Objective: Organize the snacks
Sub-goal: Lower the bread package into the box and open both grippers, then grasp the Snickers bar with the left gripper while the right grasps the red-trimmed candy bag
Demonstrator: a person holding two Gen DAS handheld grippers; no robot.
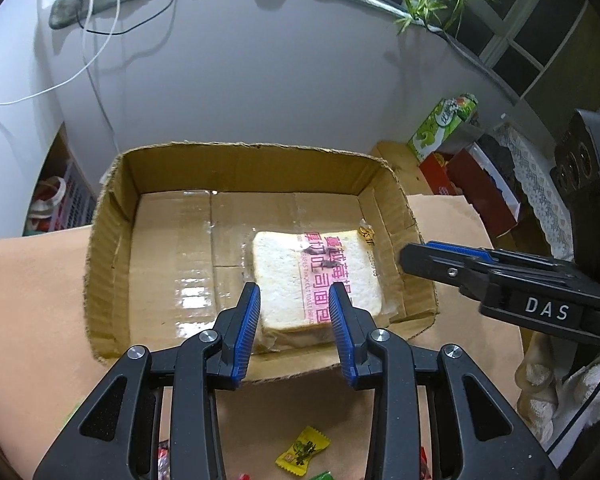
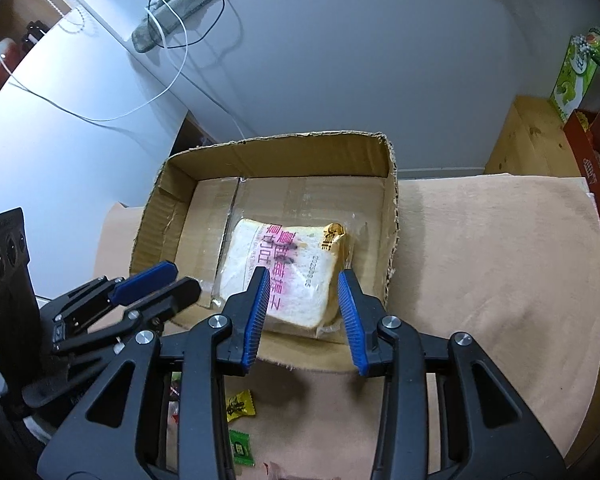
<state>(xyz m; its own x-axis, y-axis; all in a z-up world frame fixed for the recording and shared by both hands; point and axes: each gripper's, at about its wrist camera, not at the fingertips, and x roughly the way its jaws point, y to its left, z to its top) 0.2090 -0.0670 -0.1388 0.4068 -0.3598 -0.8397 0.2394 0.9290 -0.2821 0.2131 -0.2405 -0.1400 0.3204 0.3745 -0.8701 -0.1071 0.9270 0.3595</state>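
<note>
Cardboard box: open-topped, on the tan table; floor taped, mostly bare
Bread pack: wrapped toast slices with pink lettering, lying flat in the box's near right corner, close to the right wall
Loose snacks: yellow candy and green candy on the table in front of the box, not yet inside
Left gripper: above the box's near edge, jaws slightly apart, holding nothing
Right gripper: beside it, above the bread pack, jaws slightly apart, empty
Step in hand, as judged: bread looks placed; the candies come next
Doing it well: pull back clear of the near wall, come down over one candy, pinch across the wrapper body
Surroundings: green carton and red box off to the right; cables along the wall
</note>
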